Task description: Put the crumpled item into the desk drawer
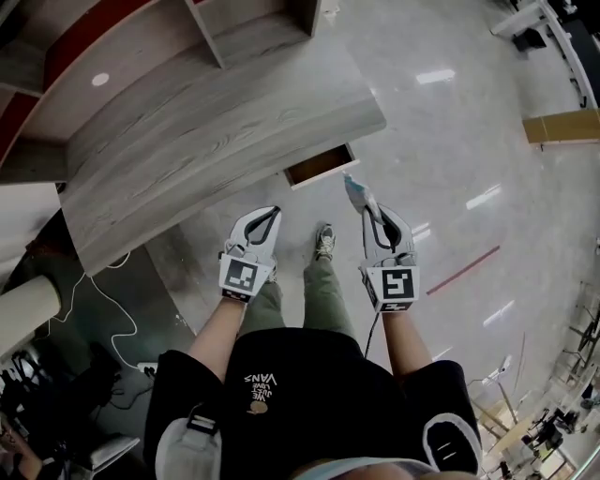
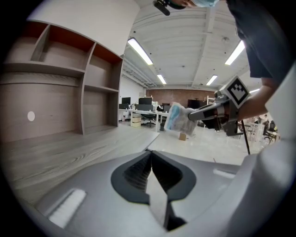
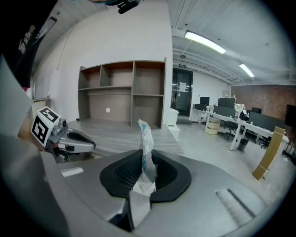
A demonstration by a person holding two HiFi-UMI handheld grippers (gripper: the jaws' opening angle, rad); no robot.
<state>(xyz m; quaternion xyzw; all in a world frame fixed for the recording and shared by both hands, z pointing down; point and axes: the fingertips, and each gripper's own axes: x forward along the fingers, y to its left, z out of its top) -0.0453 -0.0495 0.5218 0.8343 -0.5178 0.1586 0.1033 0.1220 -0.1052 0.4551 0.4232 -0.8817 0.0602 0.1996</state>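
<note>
crumpled item (image 3: 144,139) pinched, clear of the desk drawer (image 1: 322,164)

standing in front of the wooden desk (image 1: 187,141), one shoe (image 1: 324,242) on the pale floor (image 1: 450,141) below the desk's front edge. clamping the right gripper (image 3: 141,162) onto the lower end of the crumpled item, pads pressed on it, pale blue and white folds poking up above the jaws. holding that item in the air just off the desk's front edge, near the drawer's open mouth but apart from it, not inside. showing a dark interior there, pulled out a little from under the desk top at the desk's right end. holding the left gripper (image 2: 150,155) pressed together, nothing between its jaws, off the same front edge of the desk, to the left of the drawer. pointing both grippers toward the desk, side by side and well apart. rising at the back of the desk: open shelving (image 1: 253,23) in matching wood. beyond the desk's right end, office tables (image 3: 222,118), too far off for detail.
</note>
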